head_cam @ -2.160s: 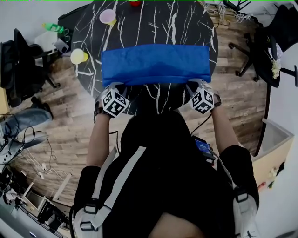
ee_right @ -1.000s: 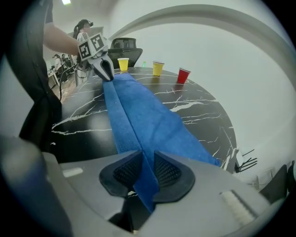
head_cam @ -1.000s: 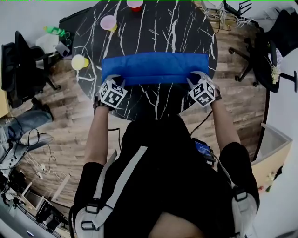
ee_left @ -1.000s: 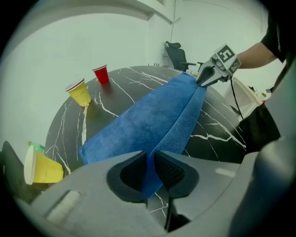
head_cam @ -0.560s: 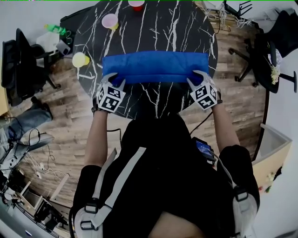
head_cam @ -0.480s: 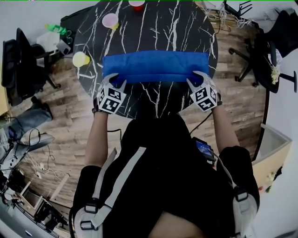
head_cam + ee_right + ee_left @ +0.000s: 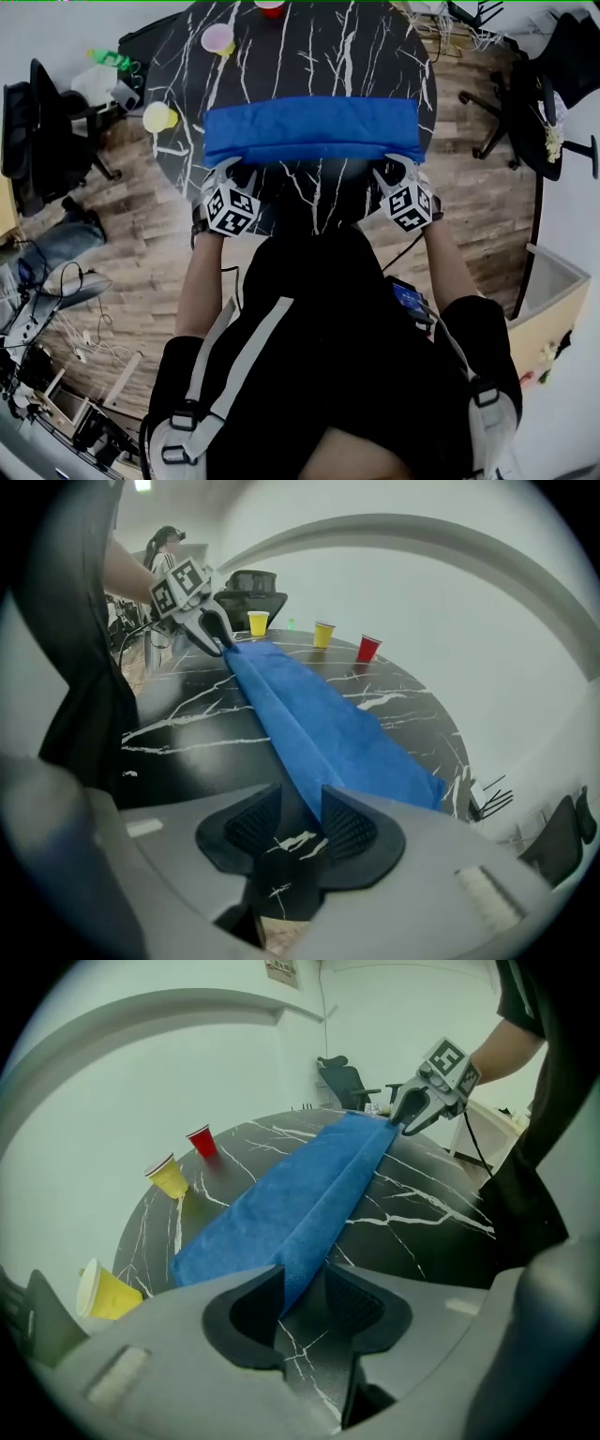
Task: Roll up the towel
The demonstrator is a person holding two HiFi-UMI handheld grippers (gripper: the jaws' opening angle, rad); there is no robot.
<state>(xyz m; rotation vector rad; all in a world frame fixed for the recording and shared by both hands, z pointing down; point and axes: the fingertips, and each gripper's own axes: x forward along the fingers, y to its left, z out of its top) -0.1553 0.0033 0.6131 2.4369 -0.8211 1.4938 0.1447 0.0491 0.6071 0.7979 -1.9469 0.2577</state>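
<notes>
One round black marble table point(image 7: 328, 47) is carrying one blue towel point(image 7: 314, 129), folded into a band across the upper middle of the frame, long axis running left to right. Two grippers are sitting at its near edge. The left gripper point(image 7: 234, 172) and right gripper point(image 7: 394, 169) have just been opening, and their jaws are now standing apart around the towel's corners. Three cups point(image 7: 157, 116) are standing at upper left. Both grippers are sitting lower in frame than a second ago.

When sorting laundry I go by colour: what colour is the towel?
Plain blue towel, shown best in the head view.
</notes>
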